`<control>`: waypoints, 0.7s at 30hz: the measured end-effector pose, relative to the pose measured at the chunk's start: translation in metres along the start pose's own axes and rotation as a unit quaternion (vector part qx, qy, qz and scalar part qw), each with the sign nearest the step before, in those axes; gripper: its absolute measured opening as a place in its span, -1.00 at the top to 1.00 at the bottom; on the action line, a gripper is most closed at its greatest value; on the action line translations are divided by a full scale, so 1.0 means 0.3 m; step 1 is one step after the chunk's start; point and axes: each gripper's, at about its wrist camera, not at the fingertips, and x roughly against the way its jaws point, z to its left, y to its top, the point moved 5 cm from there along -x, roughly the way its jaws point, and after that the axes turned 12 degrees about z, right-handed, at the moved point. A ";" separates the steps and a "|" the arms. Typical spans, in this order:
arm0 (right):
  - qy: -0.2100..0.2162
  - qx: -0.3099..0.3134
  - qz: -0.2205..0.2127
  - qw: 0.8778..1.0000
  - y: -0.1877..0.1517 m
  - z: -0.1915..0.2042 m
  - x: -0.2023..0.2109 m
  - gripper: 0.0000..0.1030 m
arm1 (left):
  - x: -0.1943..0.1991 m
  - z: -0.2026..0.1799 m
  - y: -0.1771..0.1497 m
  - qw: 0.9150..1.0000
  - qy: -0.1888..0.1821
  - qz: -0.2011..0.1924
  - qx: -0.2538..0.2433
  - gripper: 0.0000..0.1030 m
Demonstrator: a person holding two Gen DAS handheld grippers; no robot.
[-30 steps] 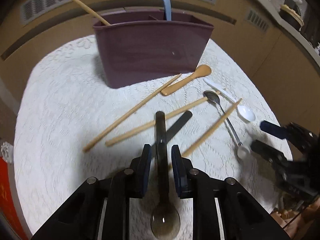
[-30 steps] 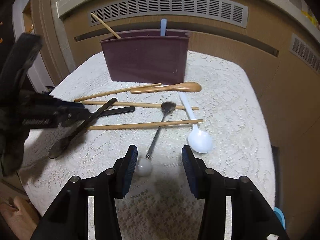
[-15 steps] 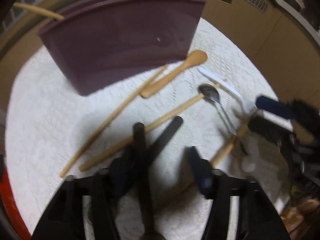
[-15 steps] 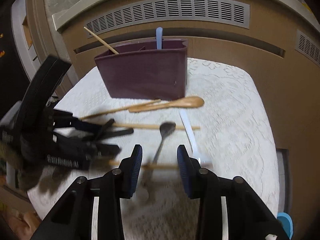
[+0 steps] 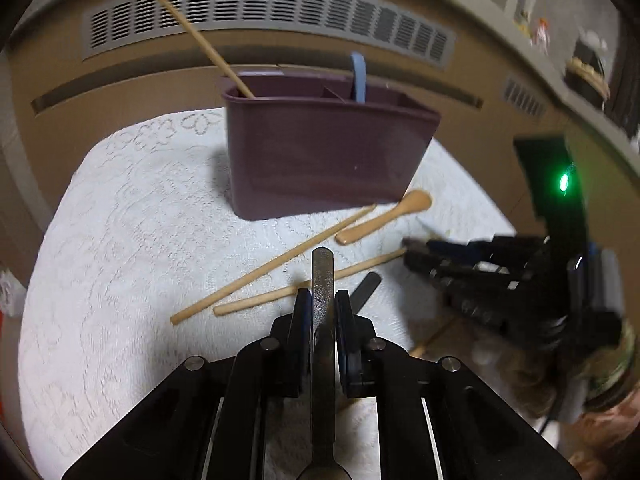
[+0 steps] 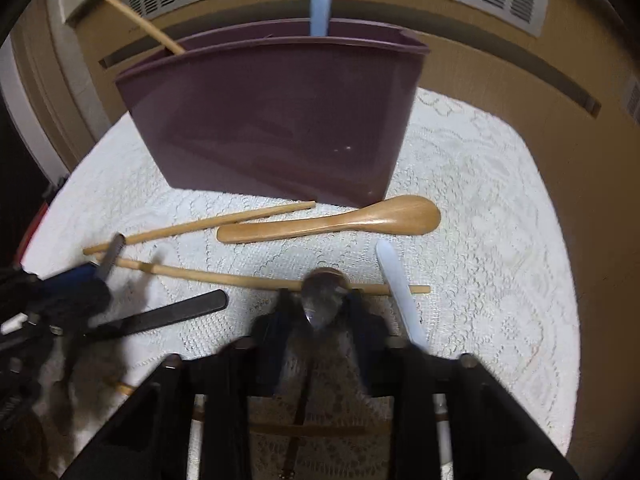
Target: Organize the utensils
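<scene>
the left gripper (image 5: 323, 300) is clamped on the flat handle of a dark spoon (image 5: 322, 280), its jaws having just been closing onto it; the handle sticks up forward between the pads and the bowl shows at the bottom edge of the left wrist view, so the spoon is off the white lace tablecloth (image 5: 120, 240) that covers the table. the right gripper (image 6: 320, 308) has been narrowing its jaws too, and the bowl of a metal spoon (image 6: 322, 300) sits between its blurred fingertips with the thin handle running back under the gripper; i cannot tell whether the pads press on it. ahead of both stands a maroon utensil holder (image 5: 324, 160), upright on the cloth, with one wooden chopstick (image 5: 204, 44) leaning out of its left compartment and a light blue handle (image 5: 359, 80) standing in a compartment further right. on the cloth in front of the holder lie a wooden spoon (image 6: 332, 220), a chopstick beside it (image 6: 200, 226), and another chopstick (image 6: 224, 278) nearer the grippers, passing behind the metal spoon's bowl. a white plastic spoon (image 6: 398, 288) lies just right of the right gripper, crossing that chopstick's end, and a black flat handle (image 6: 168, 314) lies to its left, near the left gripper.
</scene>
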 end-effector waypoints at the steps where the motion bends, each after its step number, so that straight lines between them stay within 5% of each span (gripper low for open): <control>1: 0.009 0.002 -0.003 1.000 -0.009 0.006 0.015 0.57 | 0.006 0.005 0.002 1.000 -0.005 -0.001 0.005 0.77; 18: 0.054 -0.004 -0.169 0.984 -0.169 -0.027 0.511 0.58 | 0.381 -0.113 0.003 0.991 -0.016 -0.133 -0.019 0.77; 19: 0.054 -0.002 -0.174 0.983 -0.168 -0.024 0.525 0.97 | 0.399 -0.122 0.007 0.989 -0.014 -0.142 -0.022 0.77; 21: 0.052 0.003 -0.185 0.981 -0.166 -0.019 0.549 0.98 | 0.426 -0.139 0.017 0.987 -0.013 -0.156 -0.029 0.77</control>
